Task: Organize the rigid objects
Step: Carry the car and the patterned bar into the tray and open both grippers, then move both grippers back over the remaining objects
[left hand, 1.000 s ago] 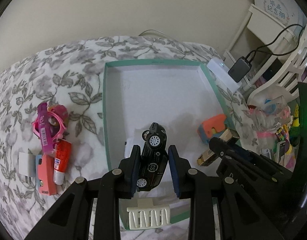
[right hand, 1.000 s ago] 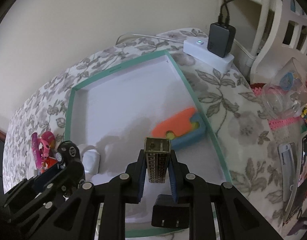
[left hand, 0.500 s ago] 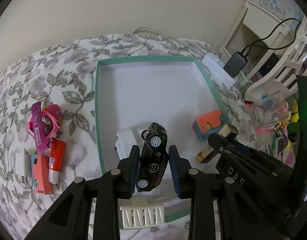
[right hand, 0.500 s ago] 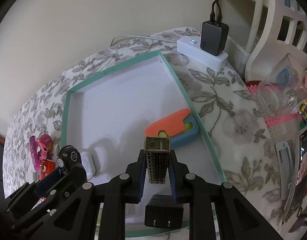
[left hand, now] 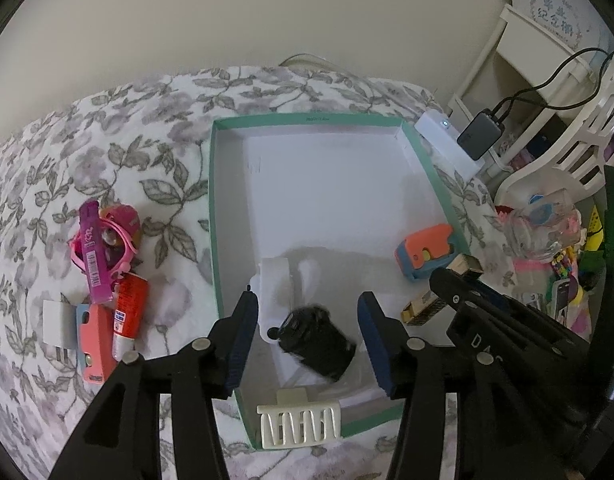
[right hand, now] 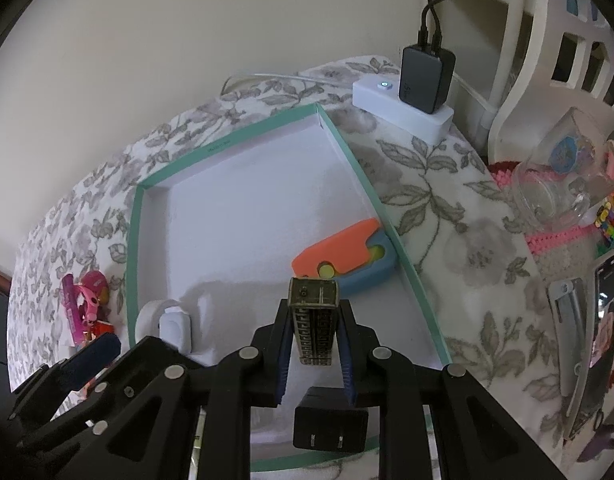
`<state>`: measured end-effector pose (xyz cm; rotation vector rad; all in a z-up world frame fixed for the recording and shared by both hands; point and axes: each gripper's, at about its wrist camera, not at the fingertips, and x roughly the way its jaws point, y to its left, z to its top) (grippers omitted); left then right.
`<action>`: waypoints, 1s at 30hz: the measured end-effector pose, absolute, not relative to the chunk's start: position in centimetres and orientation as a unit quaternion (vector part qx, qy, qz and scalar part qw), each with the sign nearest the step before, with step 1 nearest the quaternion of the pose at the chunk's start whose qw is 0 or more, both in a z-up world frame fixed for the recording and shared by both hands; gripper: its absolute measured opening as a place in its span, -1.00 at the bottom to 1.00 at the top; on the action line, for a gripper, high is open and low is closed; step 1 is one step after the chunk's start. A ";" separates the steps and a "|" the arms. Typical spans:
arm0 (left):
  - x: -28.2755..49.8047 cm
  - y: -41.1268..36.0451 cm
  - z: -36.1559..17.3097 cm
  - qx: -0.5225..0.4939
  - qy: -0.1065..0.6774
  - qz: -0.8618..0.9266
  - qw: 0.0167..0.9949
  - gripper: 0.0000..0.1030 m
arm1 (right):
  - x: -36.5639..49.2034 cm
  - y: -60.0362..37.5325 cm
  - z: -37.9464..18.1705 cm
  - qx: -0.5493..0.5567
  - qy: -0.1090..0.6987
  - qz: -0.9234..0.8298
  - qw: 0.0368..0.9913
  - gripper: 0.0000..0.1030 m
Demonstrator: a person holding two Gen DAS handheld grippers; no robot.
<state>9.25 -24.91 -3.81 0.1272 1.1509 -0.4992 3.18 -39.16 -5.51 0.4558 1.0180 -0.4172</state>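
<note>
Toy car [left hand: 317,340], black and motion-blurred, is seen between the spread fingers of the left gripper [left hand: 307,332], touching neither blue pad, over the white floor of the teal-rimmed box [left hand: 213,216] near its front left corner. Whether the car rests on the floor or is in the air cannot be told from the blur. The left jaws stand wide apart and hold nothing.

Just beside the car, toward the left wall, a white plastic piece [left hand: 273,280] lies inside the box. A white comb-like clip [left hand: 299,420] sits at the near rim. An orange and blue toy [left hand: 425,246] lies against the right wall of the box.

The right gripper [right hand: 313,344] is closed on a brass-coloured rectangular block [right hand: 314,320] with a fret pattern, held upright between the blue pads above the near part of the box. Below it a black plug adapter [right hand: 329,430] lies on the box floor by the front rim.

Outside the box, on the floral blanket [left hand: 107,152] to the left, a pink pair of goggles [left hand: 115,236], a purple tube [left hand: 93,252], a red tube [left hand: 127,316] and a salmon case [left hand: 93,344] are bunched together. Beyond the far right corner a white power strip [right hand: 403,110] carries a black charger [right hand: 425,80].
</note>
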 end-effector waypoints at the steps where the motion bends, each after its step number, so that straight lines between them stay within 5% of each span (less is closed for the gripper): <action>1: 9.2 -24.8 -3.5 0.061 0.535 -0.235 0.810 0.03 | 3.2 -39.1 -5.3 0.212 0.478 -0.197 0.829 -0.55; 11: 9.4 -23.5 -0.3 0.056 0.512 -0.230 0.826 0.05 | 2.8 -38.3 -1.6 0.198 0.443 -0.197 0.852 -0.52; 15: 10.2 -21.8 1.1 0.048 0.502 -0.206 0.839 0.40 | 2.6 -38.0 0.1 0.190 0.425 -0.201 0.862 -0.52; 25: 12.1 -16.8 2.7 0.029 0.494 -0.133 0.859 0.41 | 3.1 -36.6 0.7 0.177 0.426 -0.187 0.867 -0.52; 27: 12.6 -15.8 2.4 0.022 0.499 -0.119 0.858 0.61 | 3.2 -36.3 0.5 0.173 0.430 -0.185 0.867 -0.39; 30: 13.3 -14.3 1.6 0.005 0.512 -0.103 0.853 0.62 | 3.5 -35.8 0.3 0.169 0.434 -0.179 0.866 -0.16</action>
